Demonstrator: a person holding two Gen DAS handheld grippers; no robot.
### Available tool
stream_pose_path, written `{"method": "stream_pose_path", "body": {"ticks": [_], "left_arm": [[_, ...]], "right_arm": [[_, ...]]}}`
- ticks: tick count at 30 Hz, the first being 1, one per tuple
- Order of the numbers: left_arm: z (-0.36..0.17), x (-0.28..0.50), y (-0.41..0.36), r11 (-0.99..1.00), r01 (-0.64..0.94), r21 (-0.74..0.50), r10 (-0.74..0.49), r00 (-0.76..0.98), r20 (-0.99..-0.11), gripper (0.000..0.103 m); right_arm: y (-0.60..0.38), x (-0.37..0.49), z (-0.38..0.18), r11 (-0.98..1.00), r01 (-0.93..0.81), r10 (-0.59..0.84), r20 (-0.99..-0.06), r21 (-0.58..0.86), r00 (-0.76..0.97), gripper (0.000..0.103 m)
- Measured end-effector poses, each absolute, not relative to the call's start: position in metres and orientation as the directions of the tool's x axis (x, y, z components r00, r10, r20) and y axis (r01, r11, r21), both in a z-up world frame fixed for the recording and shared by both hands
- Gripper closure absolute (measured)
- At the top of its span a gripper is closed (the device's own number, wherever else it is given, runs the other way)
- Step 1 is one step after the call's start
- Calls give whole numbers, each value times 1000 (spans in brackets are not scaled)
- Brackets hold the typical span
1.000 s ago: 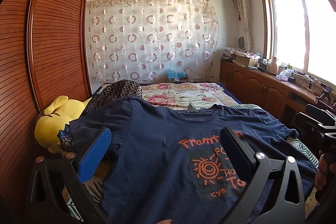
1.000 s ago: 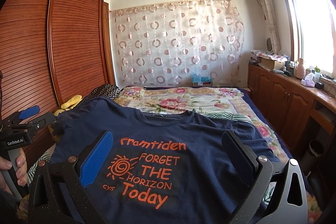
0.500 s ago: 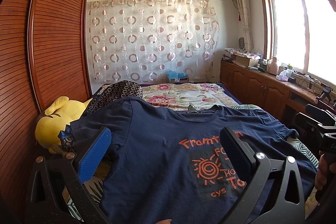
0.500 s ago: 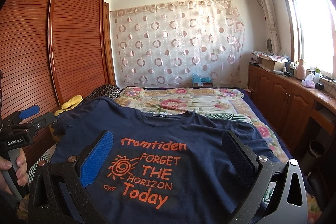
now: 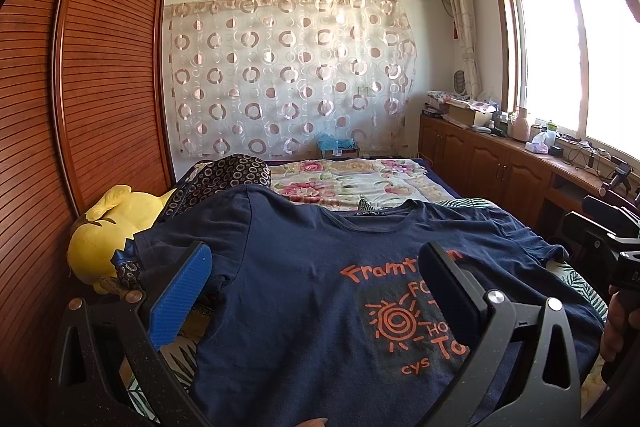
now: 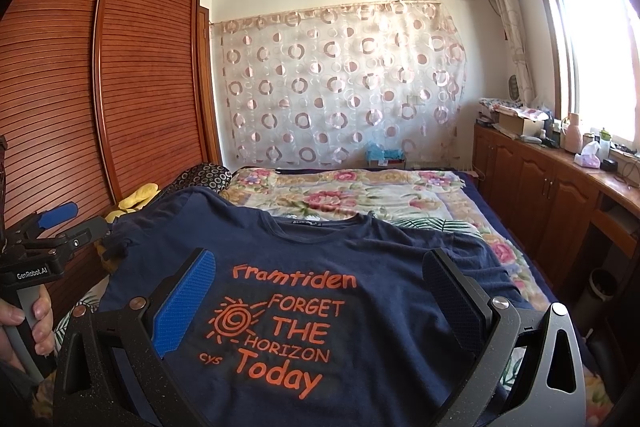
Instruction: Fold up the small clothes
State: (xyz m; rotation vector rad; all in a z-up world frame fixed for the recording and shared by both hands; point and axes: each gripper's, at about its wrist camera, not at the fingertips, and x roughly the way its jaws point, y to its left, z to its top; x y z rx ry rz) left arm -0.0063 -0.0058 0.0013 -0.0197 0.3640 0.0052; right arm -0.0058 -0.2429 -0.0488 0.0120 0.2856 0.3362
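Your left gripper [image 5: 316, 291] is spread wide, nothing between the fingers, hovering over the near part of the T-shirt [image 5: 304, 291]. One finger carries a blue pad [image 5: 180, 295], the other looks black. Your right gripper [image 6: 320, 303] is spread wide too, empty, above the printed chest of the same shirt.

The T-shirt is navy, lying face up and spread flat on the bed [image 6: 360, 195], collar pointing away from you, hem toward you. Orange print [image 6: 280, 327] reads "Framtiden FORGET THE HORIZON Today" with a sun spiral. Left sleeve reaches out toward the yellow plush toy [image 5: 104, 239] at the bed's left edge; in the right wrist view the sleeve end looks bunched just beside the left gripper's tip. Right sleeve lies flat toward the bed's right side.

In the right wrist view your left hand [image 6: 28, 323] wraps the left gripper's handle at the frame's left edge. In the left wrist view your right hand [image 5: 618, 323] shows at the far right, holding the other gripper.

Beyond the shirt: a floral quilt [image 6: 352, 195], a dark circle-patterned pillow [image 5: 224, 175], a slatted wooden wardrobe [image 5: 100, 99] on the left, a circle-patterned curtain [image 5: 288, 75] on the far wall.
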Motion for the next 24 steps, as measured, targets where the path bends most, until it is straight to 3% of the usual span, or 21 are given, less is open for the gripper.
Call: {"method": "stream_pose_path", "body": {"ticks": [24], "left_arm": [[-12, -11, 21, 999, -36, -32, 20, 917, -398, 0]], "right_arm": [[-232, 6, -60, 925, -377, 374, -325, 56, 869, 0]]}}
